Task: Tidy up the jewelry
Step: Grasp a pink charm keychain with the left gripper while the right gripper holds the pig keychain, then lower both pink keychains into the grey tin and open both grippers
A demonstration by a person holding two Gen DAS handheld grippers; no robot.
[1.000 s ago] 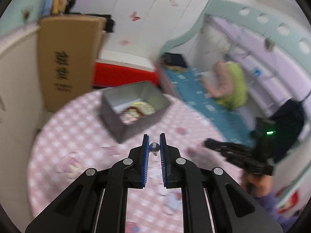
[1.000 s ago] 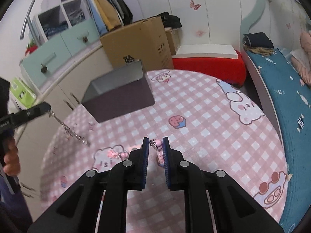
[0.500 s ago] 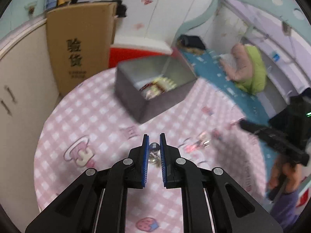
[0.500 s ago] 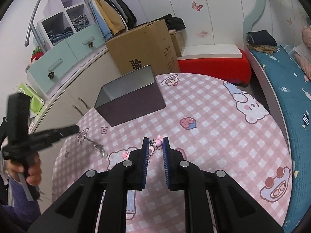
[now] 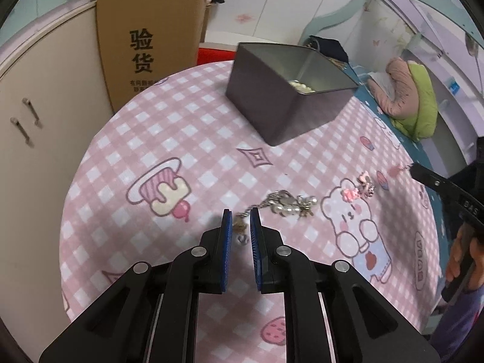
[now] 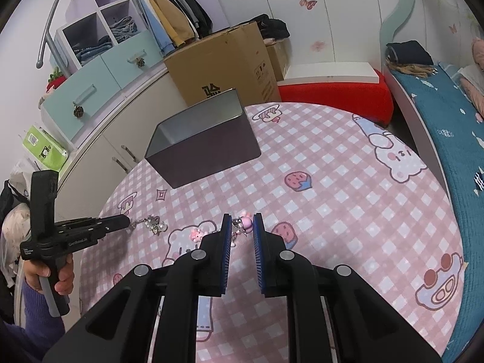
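My left gripper (image 5: 241,215) is low over the pink checked table (image 5: 181,139) and shut on the end of a silver chain with pearls (image 5: 284,205). The rest of the chain lies bunched on the cloth just beyond the fingertips. The right wrist view shows this gripper (image 6: 127,220) at the left with the chain (image 6: 154,224). My right gripper (image 6: 242,220) is shut on a pink charm chain (image 6: 245,224), whose other charms (image 6: 196,236) rest on the cloth. A dark open tin box (image 5: 272,115) stands further back, with pearls (image 5: 301,86) inside.
A tall cardboard box (image 6: 224,60) and a white cabinet (image 5: 45,121) stand beside the table on the left. A red stool (image 6: 332,90) is behind it and a bed (image 6: 447,127) runs along the right. A hand (image 6: 60,278) holds the left gripper's handle.
The left gripper has come down and tipped toward the table. The silver chain that hung from it in the air now lies on the cloth. The right gripper has kept still.
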